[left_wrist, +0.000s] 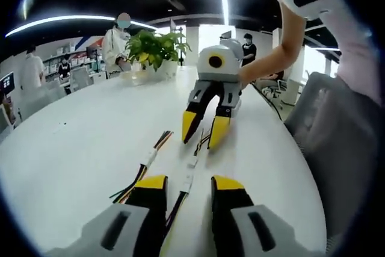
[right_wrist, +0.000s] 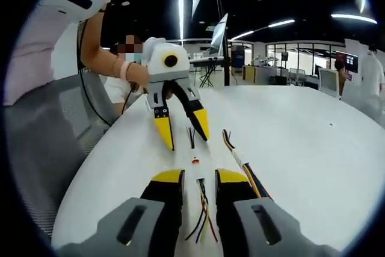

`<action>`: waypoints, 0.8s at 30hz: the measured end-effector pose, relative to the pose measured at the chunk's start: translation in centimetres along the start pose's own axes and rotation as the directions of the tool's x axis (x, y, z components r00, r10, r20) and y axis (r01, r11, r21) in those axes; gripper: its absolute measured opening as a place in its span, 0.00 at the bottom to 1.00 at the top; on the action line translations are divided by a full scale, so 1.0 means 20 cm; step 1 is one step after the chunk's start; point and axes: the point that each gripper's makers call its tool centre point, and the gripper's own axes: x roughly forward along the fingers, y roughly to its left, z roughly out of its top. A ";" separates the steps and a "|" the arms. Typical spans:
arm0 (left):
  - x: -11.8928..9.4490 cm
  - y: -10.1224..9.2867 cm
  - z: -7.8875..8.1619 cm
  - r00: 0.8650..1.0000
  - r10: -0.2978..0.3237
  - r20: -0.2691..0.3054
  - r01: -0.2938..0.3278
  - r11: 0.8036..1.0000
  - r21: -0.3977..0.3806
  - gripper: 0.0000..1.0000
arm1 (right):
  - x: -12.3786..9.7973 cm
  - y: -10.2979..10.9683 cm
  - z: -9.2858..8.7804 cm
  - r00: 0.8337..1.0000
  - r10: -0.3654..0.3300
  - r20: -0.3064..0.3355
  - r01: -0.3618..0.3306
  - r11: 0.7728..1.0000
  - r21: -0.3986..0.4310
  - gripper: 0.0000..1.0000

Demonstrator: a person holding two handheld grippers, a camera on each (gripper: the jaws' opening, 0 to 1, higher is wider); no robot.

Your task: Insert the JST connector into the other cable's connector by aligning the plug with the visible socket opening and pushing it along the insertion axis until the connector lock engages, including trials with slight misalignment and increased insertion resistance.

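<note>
The white worktop (left_wrist: 90, 142) carries two loose cables. The left gripper (left_wrist: 187, 186) and right gripper (right_wrist: 199, 177) face each other, jaws apart, holding nothing. One cable (left_wrist: 185, 183) lies between the left jaws, its near end hidden below them. The second cable (left_wrist: 147, 161) lies just beside it. Connector (left_wrist: 192, 163) details are too small to make out; no writing is legible.

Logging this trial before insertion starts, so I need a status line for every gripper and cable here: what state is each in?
Left gripper: open, jaws straddling a cable, not clamped.
Right gripper: open, jaws straddling a cable, not clamped.
White-plug cable with black and yellow wires: flat on table, unmated.
Multicoloured-wire cable: flat on table, unmated.
Spare striped-wire cable: lying aside, untouched.
White round table: bearing all cables.
</note>
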 end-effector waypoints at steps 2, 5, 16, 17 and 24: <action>0.00 0.00 -0.01 1.000 0.005 -0.001 -0.005 1.000 0.001 0.23 | 0.00 0.00 -0.01 1.000 0.004 -0.001 -0.004 1.000 0.008 0.14; 0.01 -0.01 -0.01 1.000 0.011 0.005 -0.011 1.000 -0.002 0.23 | 0.00 0.00 -0.04 1.000 -0.003 -0.016 0.003 1.000 0.006 0.14; 0.03 -0.01 -0.02 1.000 0.000 0.016 0.000 1.000 0.004 0.12 | 0.04 -0.01 -0.06 1.000 0.003 -0.021 -0.003 1.000 -0.006 0.13; 0.04 -0.02 -0.01 1.000 -0.004 0.020 0.004 1.000 0.010 0.11 | 0.04 0.00 -0.06 1.000 0.005 -0.021 -0.005 1.000 -0.006 0.13; 0.05 -0.01 -0.03 1.000 -0.019 0.015 0.019 1.000 0.019 0.09 | 0.04 -0.01 -0.06 1.000 0.004 -0.014 -0.005 1.000 -0.005 0.11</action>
